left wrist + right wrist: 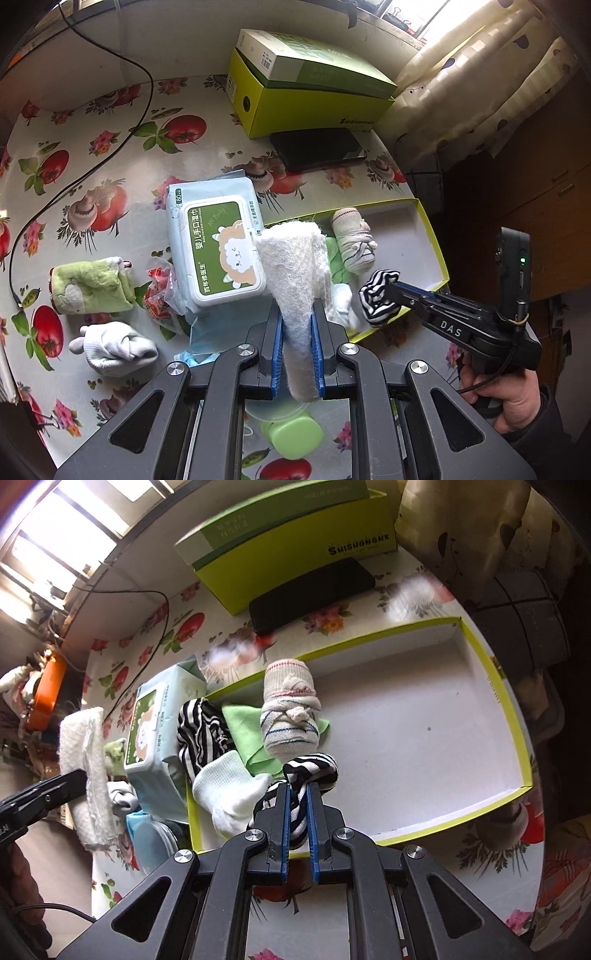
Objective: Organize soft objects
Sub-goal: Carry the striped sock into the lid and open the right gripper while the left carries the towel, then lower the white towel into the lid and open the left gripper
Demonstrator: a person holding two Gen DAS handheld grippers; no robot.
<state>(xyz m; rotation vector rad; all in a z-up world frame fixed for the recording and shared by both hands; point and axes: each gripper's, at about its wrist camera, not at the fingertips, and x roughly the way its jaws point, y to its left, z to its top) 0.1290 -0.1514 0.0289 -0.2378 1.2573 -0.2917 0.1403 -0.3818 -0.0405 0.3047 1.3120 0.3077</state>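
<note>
While both grippers carry cloth toward the same tray, the stock reads as follows:

Left gripper (297,325): jaws clamped on a white fluffy towel (295,266), folded long and held upright so it clears the table clutter.
Right gripper (297,794): over the tray's near edge, pads loosely around a black-and-white striped sock (312,770); no earlier picture is given, and the grip looks slack, probably for release.
Green-rimmed box tray (517,716): the collecting place; mostly bare at its right end.
Already in tray: rolled beige sock bundle (290,709), green cloth (240,734), white sock (229,790), second striped piece (203,731), all crowded at the left end.
Baby wipes pack (218,251): just beside the tray.
Awaiting sorting on the tomato-print tablecloth (74,177): green plush towel roll (90,288), knotted white sock (114,349).
</note>
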